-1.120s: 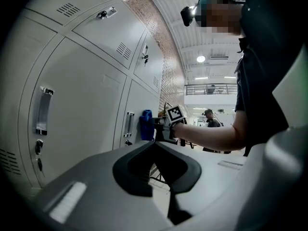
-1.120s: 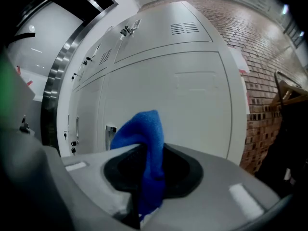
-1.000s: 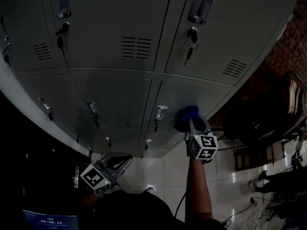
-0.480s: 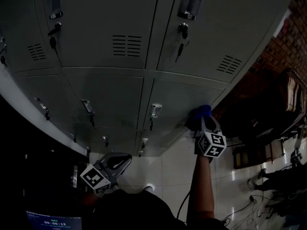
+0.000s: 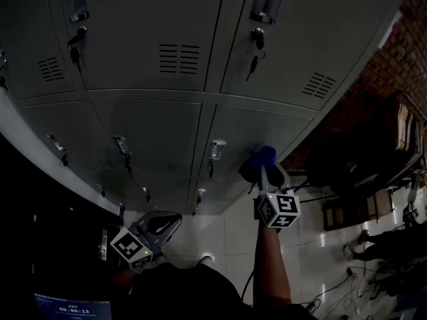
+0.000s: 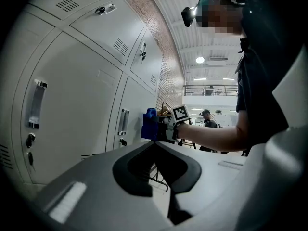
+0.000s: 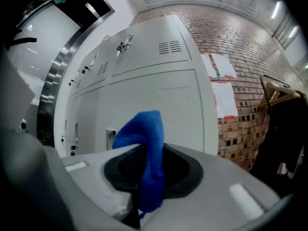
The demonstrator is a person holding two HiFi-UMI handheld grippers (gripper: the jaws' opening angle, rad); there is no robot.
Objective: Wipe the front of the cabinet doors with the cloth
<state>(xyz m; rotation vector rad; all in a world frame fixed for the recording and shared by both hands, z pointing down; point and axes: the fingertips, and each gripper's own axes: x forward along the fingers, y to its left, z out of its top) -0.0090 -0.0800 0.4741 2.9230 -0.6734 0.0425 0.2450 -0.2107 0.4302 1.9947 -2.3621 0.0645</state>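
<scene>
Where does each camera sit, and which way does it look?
Head view: on the person's head, looking down at locker doors; left gripper, right gripper, forearm show.
Left gripper view: on it, looking along shut jaws toward the right gripper; torso shows.
Right gripper view: on it, facing the locker doors; jaws clamp blue cloth.
Shared: the blue cloth, in all three.

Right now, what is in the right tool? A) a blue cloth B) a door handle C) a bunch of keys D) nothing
A: the right tool is shut on the blue cloth, which sticks up between its jaws in front of the cabinet door.
</scene>
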